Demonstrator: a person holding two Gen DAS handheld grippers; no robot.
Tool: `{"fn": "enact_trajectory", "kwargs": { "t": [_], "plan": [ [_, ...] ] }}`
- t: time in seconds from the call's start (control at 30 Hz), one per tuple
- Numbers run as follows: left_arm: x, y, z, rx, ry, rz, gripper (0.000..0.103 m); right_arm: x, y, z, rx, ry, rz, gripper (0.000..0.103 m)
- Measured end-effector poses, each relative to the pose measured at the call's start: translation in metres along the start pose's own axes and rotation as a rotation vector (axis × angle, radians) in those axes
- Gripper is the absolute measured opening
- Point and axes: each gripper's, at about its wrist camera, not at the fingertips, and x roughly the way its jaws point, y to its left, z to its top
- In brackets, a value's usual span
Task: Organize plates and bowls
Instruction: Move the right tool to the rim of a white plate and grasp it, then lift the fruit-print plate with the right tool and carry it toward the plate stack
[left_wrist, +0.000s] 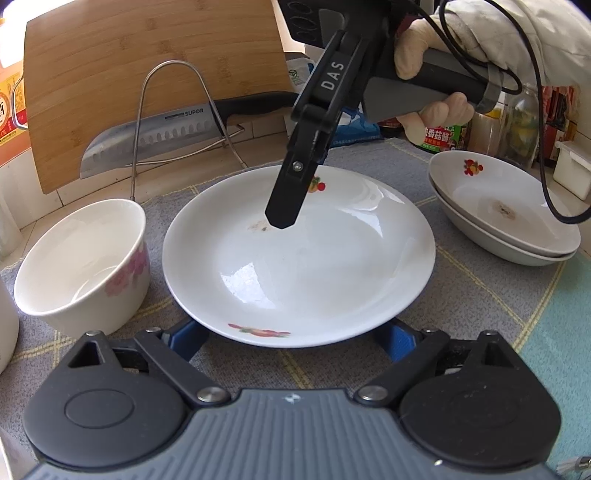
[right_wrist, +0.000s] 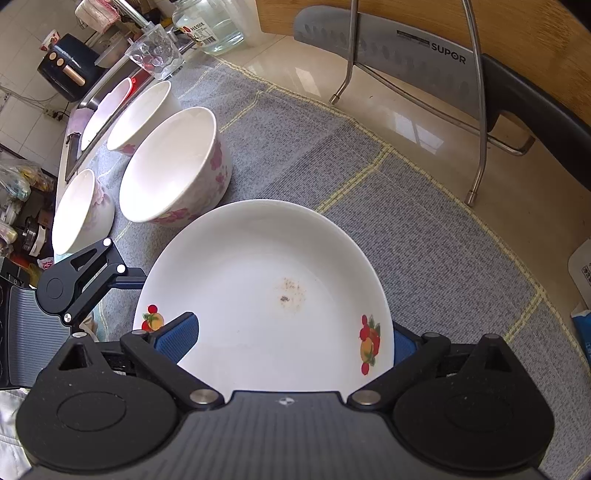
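Sitting flat on the grey cloth (left_wrist: 461, 295), the white plate (left_wrist: 299, 258) with little fruit pictures is in the middle of the counter. It has a small brown spot near its middle.

The left gripper (left_wrist: 291, 343) is at the near edge of the plate. Its two blue pads (left_wrist: 184, 339) stand wide apart, one on each side of the near rim and partly tucked under it. The claw is let go and not squeezing. I think it waits low like this so it can get under the rim, because a flat plate is hard to pick up from the top.

The right gripper (left_wrist: 282, 218) comes down from the far side, held by a gloved hand (left_wrist: 413, 48). Its tip hangs over the far half of the plate. In the right wrist view its pads are spread wide too, with the plate below them, so it holds nothing. I cannot tell if a pad touches the plate.

On the far right, two more plates (left_wrist: 506, 221) sit one inside the other. This plate likely belongs on top of them, since the same kinds go together. On the left stands a deep bowl (left_wrist: 81, 266) with pink flowers, and the right wrist view shows more bowls (right_wrist: 81, 210) beyond it.

At the far side, a knife (left_wrist: 155, 136) rests in a wire rack (left_wrist: 173, 110) that stands in front of a wooden board (left_wrist: 147, 55).
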Motion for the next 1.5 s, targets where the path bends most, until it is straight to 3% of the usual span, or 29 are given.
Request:
{"fn": "enact_trajectory", "kwargs": {
  "t": [0.73, 1.5],
  "plan": [
    [-0.025, -0.009, 0.007, 0.036, 0.025, -0.026, 0.094, -0.017, 0.019, -0.017, 0.004, -0.037, -0.008, 0.103],
    [-0.060, -0.046, 0.030, 0.145, -0.017, -0.146, 0.094, -0.073, 0.036, -0.084, 0.088, -0.141, -0.085, 0.103]
  ]
}}
